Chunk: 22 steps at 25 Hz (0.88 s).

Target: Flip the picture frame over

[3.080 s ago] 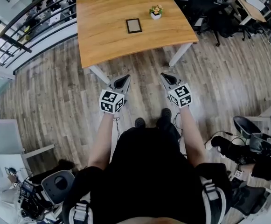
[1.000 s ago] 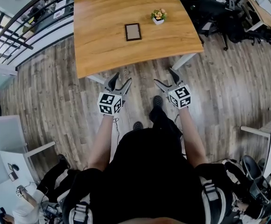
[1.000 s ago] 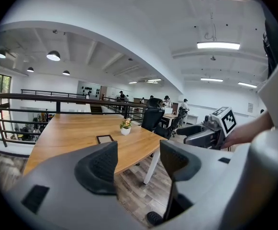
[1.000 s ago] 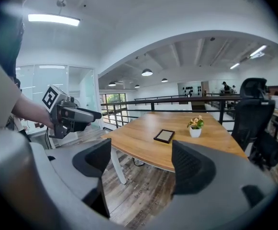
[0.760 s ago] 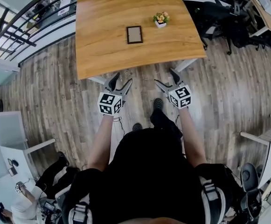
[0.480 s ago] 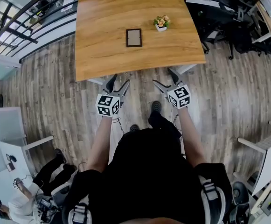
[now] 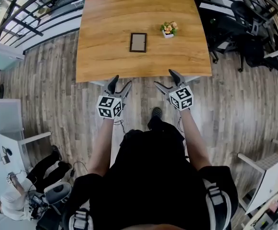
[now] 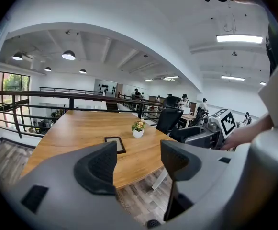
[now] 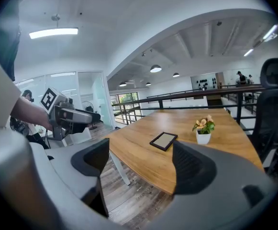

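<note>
Wooden table (image 7: 105,56) holds the frame (image 7: 138,42) lying flat, a plant (image 7: 168,29) at its 2 o'clock. Jaws apart and empty, the left gripper (image 7: 121,82) and right gripper (image 7: 164,79) hover at the near edge. This looks like the approach; next comes a reach toward 12 o'clock for the frame's edge.

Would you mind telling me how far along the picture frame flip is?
Nothing is done yet: the picture frame lies flat on the table, untouched, near the potted plant. In hand: the left gripper and right gripper, both open and empty, hover at the table's near edge. Remaining: reach, grip and turn the frame over.
</note>
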### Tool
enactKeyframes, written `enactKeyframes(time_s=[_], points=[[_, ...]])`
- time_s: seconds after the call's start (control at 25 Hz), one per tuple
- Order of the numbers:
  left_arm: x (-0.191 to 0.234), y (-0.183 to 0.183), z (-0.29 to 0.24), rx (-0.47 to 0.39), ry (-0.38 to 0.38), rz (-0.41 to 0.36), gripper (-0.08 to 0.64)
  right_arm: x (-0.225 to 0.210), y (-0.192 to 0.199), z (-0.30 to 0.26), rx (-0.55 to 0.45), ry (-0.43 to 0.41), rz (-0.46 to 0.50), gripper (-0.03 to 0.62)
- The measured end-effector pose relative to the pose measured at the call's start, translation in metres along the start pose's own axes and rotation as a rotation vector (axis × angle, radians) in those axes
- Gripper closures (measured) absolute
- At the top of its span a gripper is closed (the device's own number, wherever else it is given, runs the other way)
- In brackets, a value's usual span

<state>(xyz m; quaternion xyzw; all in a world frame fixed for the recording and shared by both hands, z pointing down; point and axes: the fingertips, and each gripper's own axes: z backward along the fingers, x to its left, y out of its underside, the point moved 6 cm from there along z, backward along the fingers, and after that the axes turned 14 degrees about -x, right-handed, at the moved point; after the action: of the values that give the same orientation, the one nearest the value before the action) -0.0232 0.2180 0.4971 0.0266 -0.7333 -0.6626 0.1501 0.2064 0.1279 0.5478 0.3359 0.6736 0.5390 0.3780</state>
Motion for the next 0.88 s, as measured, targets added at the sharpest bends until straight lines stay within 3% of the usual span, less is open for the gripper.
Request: enactKeyframes(time_s=[0.36, 0.6, 0.88], points=[[-0.011, 0.000, -0.024, -0.003, -0.051, -0.012, 0.270, -0.017, -0.001, -0.016, -0.025, -0.070, -0.032, 0.190], [-0.007, -0.006, -0.023, -0.031, -0.140, -0.058, 0.272, -0.023, 0.003, -0.017, -0.009, -0.095, -0.032, 0.192], [0.009, -0.001, -0.030, -0.016, -0.170, -0.032, 0.272, -0.032, 0.001, -0.032, -0.002, -0.097, -0.034, 0.195]])
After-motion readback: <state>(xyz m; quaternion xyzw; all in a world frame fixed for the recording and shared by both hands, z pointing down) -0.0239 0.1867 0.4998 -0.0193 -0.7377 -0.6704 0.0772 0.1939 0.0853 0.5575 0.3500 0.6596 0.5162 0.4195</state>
